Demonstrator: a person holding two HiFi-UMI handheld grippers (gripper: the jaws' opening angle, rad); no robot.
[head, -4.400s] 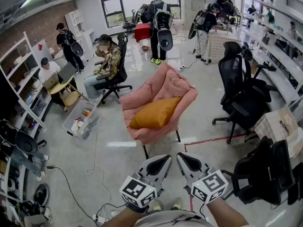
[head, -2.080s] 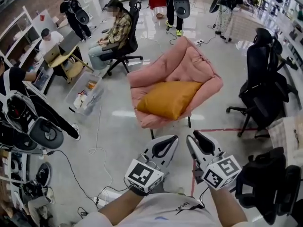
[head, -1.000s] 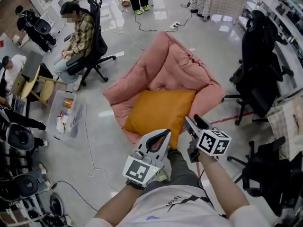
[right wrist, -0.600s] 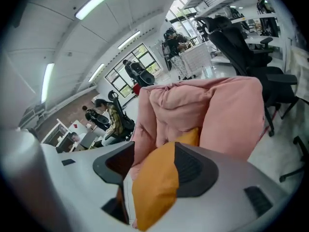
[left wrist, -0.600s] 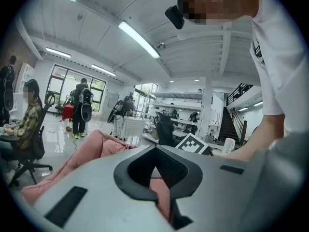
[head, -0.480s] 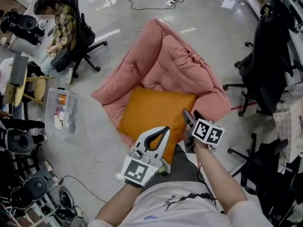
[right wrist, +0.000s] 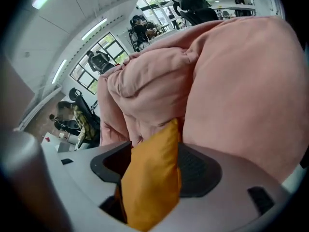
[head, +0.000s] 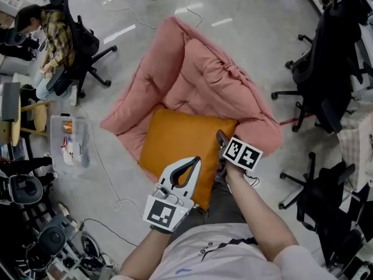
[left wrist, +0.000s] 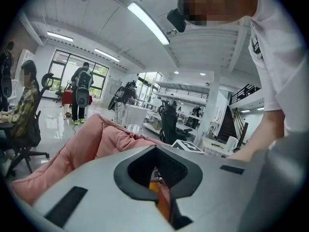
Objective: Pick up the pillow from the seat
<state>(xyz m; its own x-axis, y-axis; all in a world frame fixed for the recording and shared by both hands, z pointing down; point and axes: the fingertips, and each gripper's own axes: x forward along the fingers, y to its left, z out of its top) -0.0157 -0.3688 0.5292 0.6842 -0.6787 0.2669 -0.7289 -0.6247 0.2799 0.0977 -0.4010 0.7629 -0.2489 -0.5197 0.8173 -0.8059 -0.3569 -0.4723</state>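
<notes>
An orange pillow [head: 175,142] lies on the seat of a pink padded chair [head: 198,69]. My right gripper [head: 221,149] is at the pillow's right edge. In the right gripper view its jaws are opening, with a corner of the pillow [right wrist: 152,178] standing between them and the pink chair [right wrist: 241,81] close behind. My left gripper [head: 194,161] hovers over the pillow's front edge with its jaws together. In the left gripper view [left wrist: 157,178] only a sliver of orange shows through the slit, with the chair [left wrist: 96,144] beyond.
Black office chairs [head: 326,69] [head: 326,214] stand close on the right. A seated person [head: 52,34] is at the upper left, a clear plastic bin [head: 70,144] stands left of the chair, and a cable [head: 111,179] runs over the floor.
I have come up to the chair and now look straight down on it. The right gripper has reached the pillow's right edge and spread its jaws round the corner. The left gripper followed.
</notes>
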